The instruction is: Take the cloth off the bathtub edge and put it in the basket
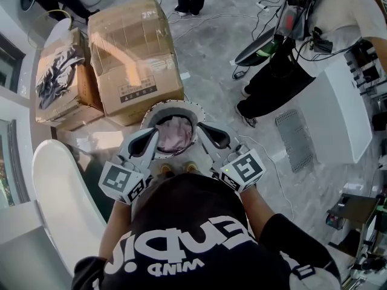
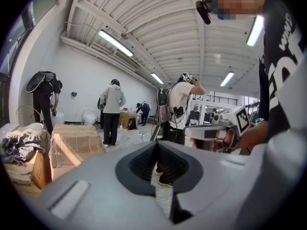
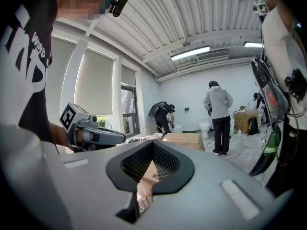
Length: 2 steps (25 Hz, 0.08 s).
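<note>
The jaws of the left gripper (image 2: 157,146) are seen pressed together at their tips, with nothing between them. The right gripper (image 3: 153,145) is clenched empty in the same way. In the head view both are held nearly level, side by side. Their tips are at the near rim of the basket (image 1: 158,110), which stands at twelve o'clock from the person. The pink cloth (image 1: 175,135) is bunched inside the basket and touched by neither gripper. From this it is judged that the cloth is already delivered and nothing is left to grip, which would explain the closed, idle jaws.

The white bathtub (image 1: 60,204) is seen at about eight o'clock, and no cloth is visible on the part of its edge in view. The basket is set just beyond the tub's end, presumably so that the carry is short. The cardboard boxes (image 1: 136,53) are placed at ten to eleven o'clock, and dark clothing (image 1: 57,71) is heaped on the left one.

Counted: two grippers, one cloth, one basket, one bathtub, two boxes. At least three other persons (image 1: 284,71) are partly seen, from twelve to two o'clock.
</note>
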{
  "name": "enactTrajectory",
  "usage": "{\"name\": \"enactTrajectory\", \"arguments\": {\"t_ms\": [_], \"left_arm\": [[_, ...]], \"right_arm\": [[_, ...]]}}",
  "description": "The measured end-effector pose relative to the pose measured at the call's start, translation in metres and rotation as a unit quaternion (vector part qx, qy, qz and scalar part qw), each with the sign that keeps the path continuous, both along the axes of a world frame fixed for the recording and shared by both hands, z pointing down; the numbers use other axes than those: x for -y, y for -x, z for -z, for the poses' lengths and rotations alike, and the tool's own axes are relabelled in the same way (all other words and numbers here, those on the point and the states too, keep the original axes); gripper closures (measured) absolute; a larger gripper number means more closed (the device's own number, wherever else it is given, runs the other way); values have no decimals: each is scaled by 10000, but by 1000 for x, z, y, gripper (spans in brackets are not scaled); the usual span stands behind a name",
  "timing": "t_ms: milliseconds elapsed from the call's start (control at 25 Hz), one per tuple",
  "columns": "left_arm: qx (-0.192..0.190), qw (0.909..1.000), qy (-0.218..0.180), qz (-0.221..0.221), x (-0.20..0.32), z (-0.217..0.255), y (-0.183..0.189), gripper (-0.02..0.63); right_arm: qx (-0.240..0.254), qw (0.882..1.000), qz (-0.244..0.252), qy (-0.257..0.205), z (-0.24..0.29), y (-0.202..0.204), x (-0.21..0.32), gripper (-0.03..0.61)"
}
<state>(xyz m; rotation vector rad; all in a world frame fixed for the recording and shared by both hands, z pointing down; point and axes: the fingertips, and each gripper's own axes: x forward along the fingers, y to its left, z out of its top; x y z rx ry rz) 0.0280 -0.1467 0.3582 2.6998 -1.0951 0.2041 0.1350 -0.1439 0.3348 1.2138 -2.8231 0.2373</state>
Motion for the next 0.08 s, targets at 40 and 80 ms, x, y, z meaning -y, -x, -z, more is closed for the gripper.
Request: {"name": "enactTrajectory", "arguments": {"t_ms": [40, 80], "left_arm": [[-1, 10000, -6, 29, 0, 0, 2, 617], [-2, 10000, -12, 60, 0, -1, 3, 617]], "right_arm": [[5, 10000, -26, -19, 0, 1, 0, 572], [7, 10000, -52, -39, 1, 1, 0, 572]]}}
